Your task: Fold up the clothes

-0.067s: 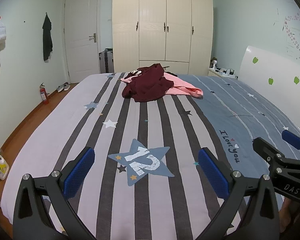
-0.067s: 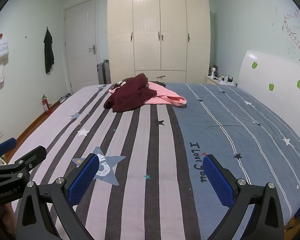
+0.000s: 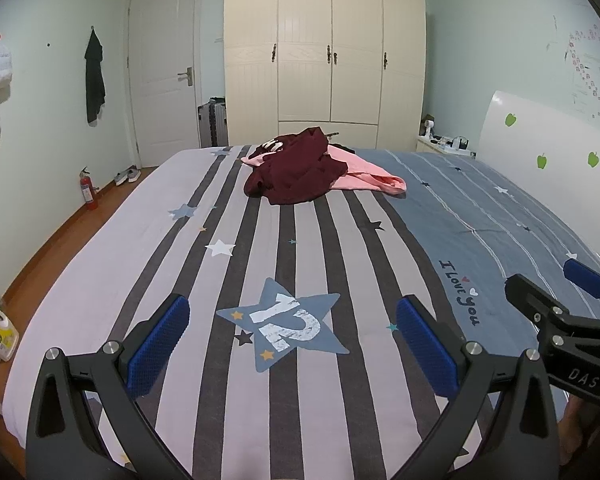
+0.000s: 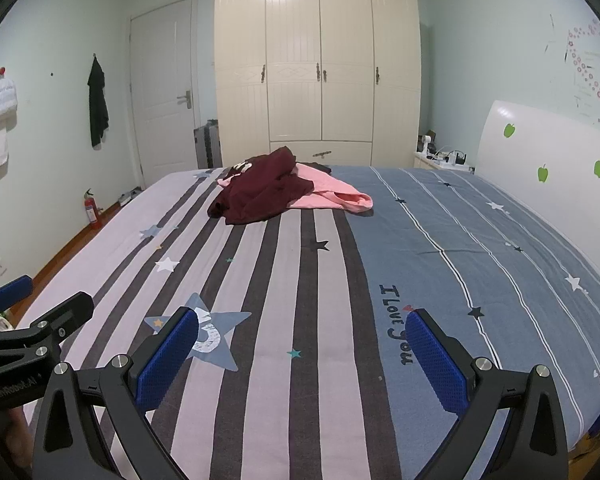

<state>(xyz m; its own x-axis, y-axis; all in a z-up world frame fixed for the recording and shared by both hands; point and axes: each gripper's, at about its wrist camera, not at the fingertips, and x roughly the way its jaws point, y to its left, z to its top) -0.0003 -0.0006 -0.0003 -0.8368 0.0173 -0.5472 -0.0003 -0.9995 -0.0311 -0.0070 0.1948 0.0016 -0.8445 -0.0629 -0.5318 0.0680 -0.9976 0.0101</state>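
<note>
Both sets of blue-padded fingers, on the left gripper point(image 3: 292, 344) and the right gripper point(image 4: 302, 354), are spread wide with nothing between them, hovering over the near end of the striped bed point(image 3: 172, 248). Well ahead, toward the bed's far edge, a crumpled maroon garment point(image 3: 296, 170) lies heaped partly on a pink garment point(image 3: 370, 178). Bare cover lies between; a cream wardrobe point(image 3: 324, 52) stands beyond, a white headboard point(image 3: 540, 136) at right.

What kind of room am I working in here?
A bedroom, almost certainly. A large bed with a striped, star-printed cover fills the view, a cream wardrobe stands against the far wall, and a white headboard runs along the right side.
</note>
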